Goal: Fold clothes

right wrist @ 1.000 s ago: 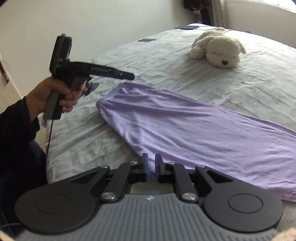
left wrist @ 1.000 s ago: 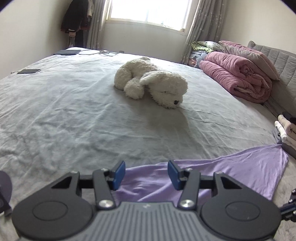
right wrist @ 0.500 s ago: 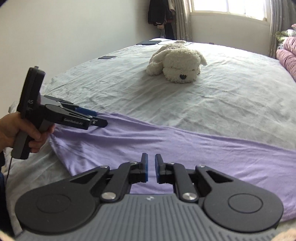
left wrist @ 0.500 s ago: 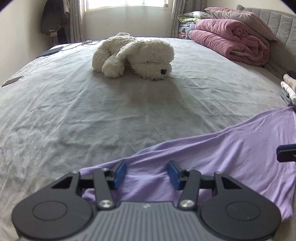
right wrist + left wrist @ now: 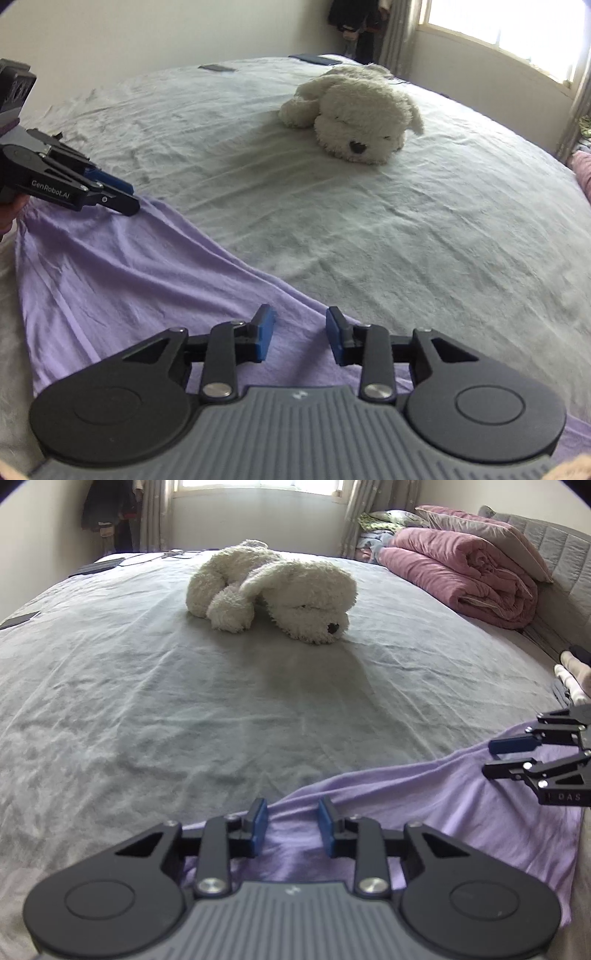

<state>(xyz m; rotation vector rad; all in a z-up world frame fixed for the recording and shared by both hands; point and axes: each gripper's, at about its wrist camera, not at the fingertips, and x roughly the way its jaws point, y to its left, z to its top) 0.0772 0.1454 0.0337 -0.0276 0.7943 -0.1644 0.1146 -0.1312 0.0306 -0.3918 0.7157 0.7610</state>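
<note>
A lilac garment (image 5: pixel 424 805) lies spread flat along the near side of the grey bed (image 5: pixel 221 709). My left gripper (image 5: pixel 293 821) sits low over its far edge near one end. The jaws are closing, a small ridge of the cloth lies between the blue pads, and they do not press it. My right gripper (image 5: pixel 299 338) hovers over the same far edge toward the other end, with its jaws opening and only flat cloth (image 5: pixel 129 280) under them. Each gripper shows in the other's view: the right gripper (image 5: pixel 517 757) and the left gripper (image 5: pixel 123 199).
A white plush dog (image 5: pixel 273 590) lies mid-bed beyond the garment. A rolled pink quilt (image 5: pixel 461 572) rests against the grey headboard (image 5: pixel 565 554). Folded clothes (image 5: pixel 572 675) sit at the bed's right edge, dark flat devices (image 5: pixel 18 618) at the far left. A window (image 5: pixel 517 33) lights the far wall.
The right gripper's jaws went from shut to apart as it swung across the garment. The left gripper's jaws narrowed. Both came lower and closer to the cloth's far edge.
</note>
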